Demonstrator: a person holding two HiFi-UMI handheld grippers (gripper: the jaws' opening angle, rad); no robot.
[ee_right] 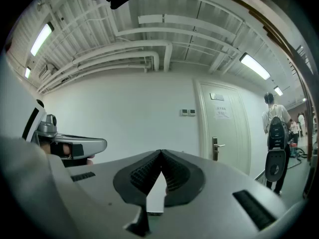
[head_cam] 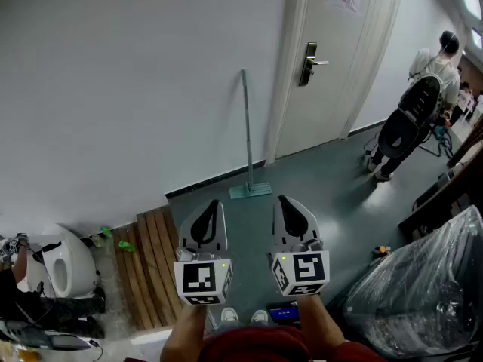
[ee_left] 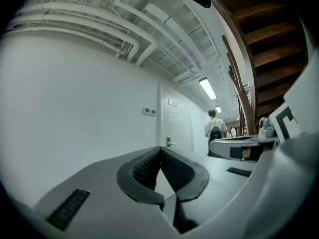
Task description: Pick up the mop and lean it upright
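- Left white-grey gripper (head_cam: 213,204): jaws pressed together, nothing btwn them.
- Right white-grey gripper (head_cam: 283,200): jaws closed tip to tip, empty too.
- Both side by side, low in head view.
- Grey-handled mop w/ flat teal head (head_cam: 248,138): well ahead of both, upright, leaning on white wall (head_cam: 136,89), head on grey floor (head_cam: 324,194), left of white door (head_cam: 336,66).

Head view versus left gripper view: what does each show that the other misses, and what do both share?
Head view only: the grey-handled mop with a teal flat head, leaning upright on the white wall, and brown wooden floor slats. Left gripper view only: white ceiling pipes and a lit strip lamp. Both: the white door with its metal handle and a person wearing a backpack.
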